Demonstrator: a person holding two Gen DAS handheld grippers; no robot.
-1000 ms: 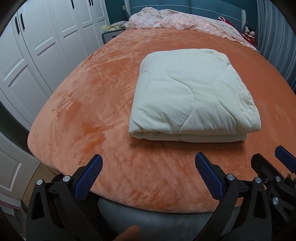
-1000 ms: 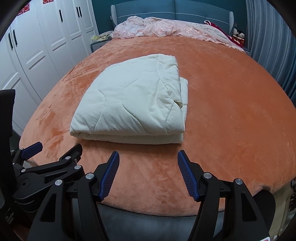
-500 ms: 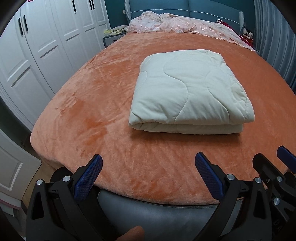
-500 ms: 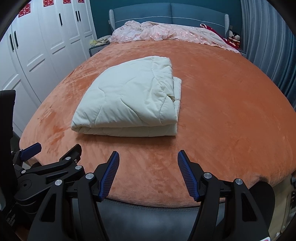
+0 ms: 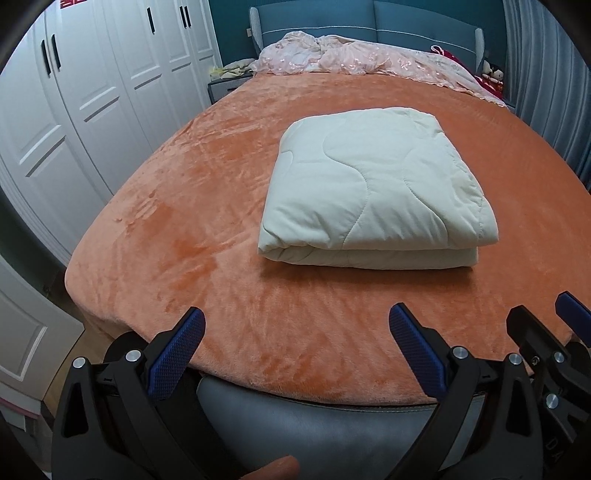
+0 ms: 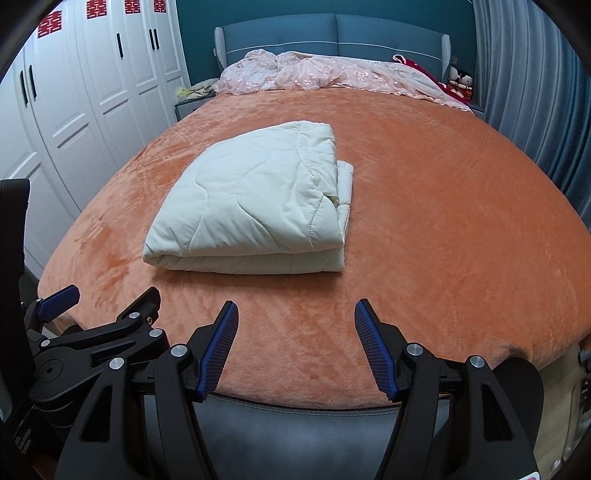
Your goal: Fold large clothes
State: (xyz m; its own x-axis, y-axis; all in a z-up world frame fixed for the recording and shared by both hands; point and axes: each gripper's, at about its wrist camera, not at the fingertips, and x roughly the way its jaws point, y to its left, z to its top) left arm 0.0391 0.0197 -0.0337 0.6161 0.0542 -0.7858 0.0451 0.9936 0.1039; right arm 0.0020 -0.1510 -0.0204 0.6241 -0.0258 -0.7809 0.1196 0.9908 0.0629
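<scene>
Well, the cream quilt (image 5: 373, 195) lies folded into a thick rectangle on the orange bed cover (image 5: 192, 229), roughly mid-bed, its layered edges facing the near end and the right side. Both tools hang back over the bed's near edge, well apart from it. The left gripper (image 5: 295, 343) has its jaws spread wide and empty; the right gripper (image 6: 295, 339), just beside it, is likewise released with nothing between its blue pads. A crumpled pink coverlet (image 6: 317, 72) sits at the far end against the blue headboard (image 6: 332, 35), with white wardrobes (image 5: 92, 85) along the left.
</scene>
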